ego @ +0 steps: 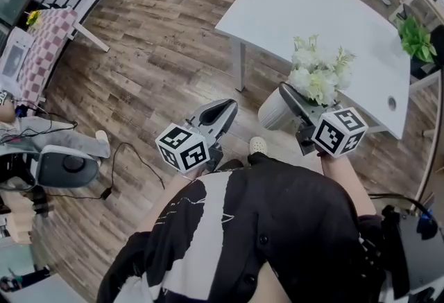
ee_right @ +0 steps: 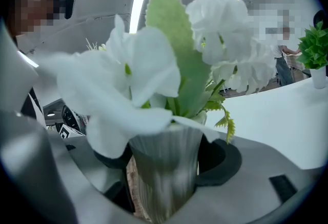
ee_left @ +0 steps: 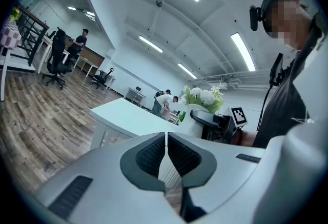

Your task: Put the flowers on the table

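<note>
Your right gripper (ego: 286, 99) had its jaws clamped wide round the ribbed white vase (ee_right: 164, 166), low on its body, with the flowers (ego: 316, 73) standing above the jaws. The vase hung upright in the air over the wood floor (ego: 159, 52), just off the near edge of the table (ego: 312, 10) and not yet on it. Your left gripper (ee_left: 166, 152) had its jaws closed on nothing and pointed the same way, off to the side. To my eye the step in hand was the carry and set-down: you needed to lift the base clear of the table edge, move it well in over the bare top, away from the small plant (ego: 416, 38) at the far corner, and hold the vase plumb so the top-heavy blooms did not tip it. It would have been wise to lower until the base sat flat before letting the jaws part.
</note>
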